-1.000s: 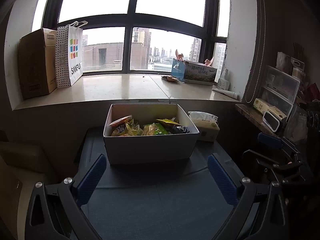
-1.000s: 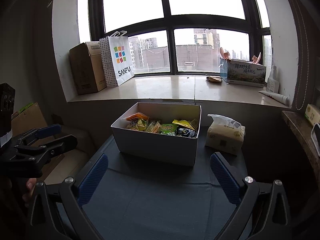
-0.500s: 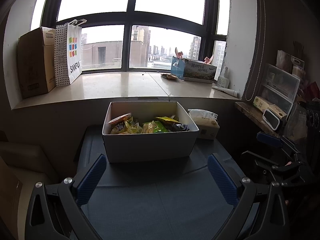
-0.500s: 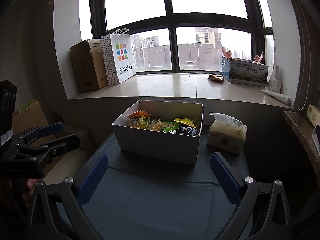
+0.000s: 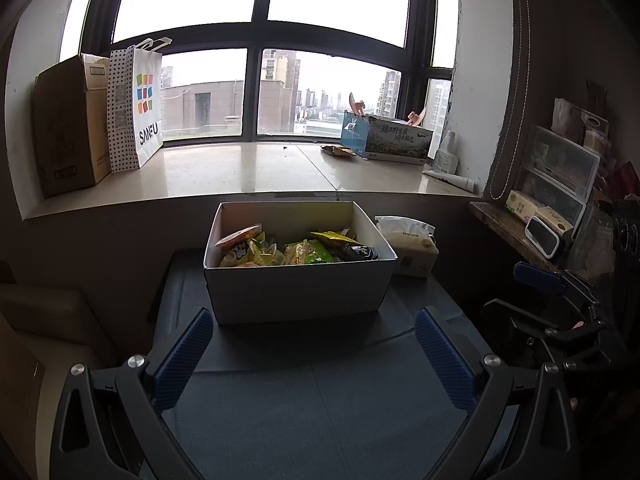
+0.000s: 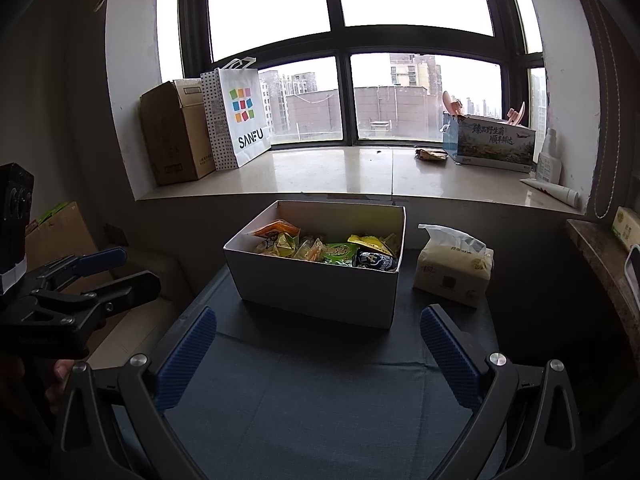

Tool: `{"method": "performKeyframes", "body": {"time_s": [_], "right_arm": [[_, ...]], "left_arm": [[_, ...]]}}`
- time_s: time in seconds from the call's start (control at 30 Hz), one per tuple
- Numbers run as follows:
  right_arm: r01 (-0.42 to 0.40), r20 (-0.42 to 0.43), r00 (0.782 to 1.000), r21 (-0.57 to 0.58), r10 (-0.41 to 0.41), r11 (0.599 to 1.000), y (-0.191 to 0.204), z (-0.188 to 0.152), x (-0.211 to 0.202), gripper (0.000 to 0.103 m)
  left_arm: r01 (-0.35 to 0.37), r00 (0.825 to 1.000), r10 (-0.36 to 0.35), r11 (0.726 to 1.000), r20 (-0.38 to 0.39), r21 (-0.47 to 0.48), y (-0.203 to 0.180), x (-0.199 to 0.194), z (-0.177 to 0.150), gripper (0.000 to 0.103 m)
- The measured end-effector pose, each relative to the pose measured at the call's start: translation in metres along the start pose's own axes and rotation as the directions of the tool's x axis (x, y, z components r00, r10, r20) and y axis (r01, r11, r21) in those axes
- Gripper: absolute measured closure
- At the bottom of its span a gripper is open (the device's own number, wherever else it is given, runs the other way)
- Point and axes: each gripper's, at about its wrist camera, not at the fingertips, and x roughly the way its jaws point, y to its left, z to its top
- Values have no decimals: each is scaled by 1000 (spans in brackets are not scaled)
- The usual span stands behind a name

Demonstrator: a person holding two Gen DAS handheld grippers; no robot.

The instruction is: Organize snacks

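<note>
A white cardboard box [image 5: 298, 292] stands on a dark cloth-covered table [image 5: 312, 400] under the window sill. It holds several snack packets [image 5: 296, 250], yellow, green, orange and dark. The box also shows in the right wrist view [image 6: 316, 292] with the packets [image 6: 328, 250] inside. My left gripper [image 5: 312, 354] is open and empty, a little short of the box's front wall. My right gripper [image 6: 318, 354] is open and empty, in front of the box's near corner. The left gripper also shows at the left edge of the right wrist view [image 6: 108, 276].
A tissue pack [image 6: 454, 270] lies right of the box. On the sill stand a brown carton [image 6: 172, 136], a SANFU paper bag [image 6: 240, 116] and a printed box [image 6: 492, 144]. A shelf with plastic drawers [image 5: 560, 176] is on the right.
Both views have tilted slightly down and drawn a touch back, so the box sits a little higher in frame. Both grippers stay open and empty.
</note>
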Motion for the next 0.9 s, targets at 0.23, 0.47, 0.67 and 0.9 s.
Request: {"method": "performKeyframes", "body": {"time_s": [0.23,0.47,0.67,0.9], "right_arm": [[-4,0,1000,1,4,1000,0,0,0,0],[-5,0,1000,-1,5,1000,0,-1,1,0],[-4,-1,1000,0,4,1000,0,-1,1,0],[-3,-2,1000,-1,3,1000,0,-1,1,0]], "left_arm": [[3,1000,-3,1000,-4,4,0,0,0,0],[8,1000,-8,1000,-11,5,0,2,0,0],[7,1000,-7,1000,-11,6,0,2,-1,0],[10,1000,-10,1000,-14,8,0,2,-1,0]]}}
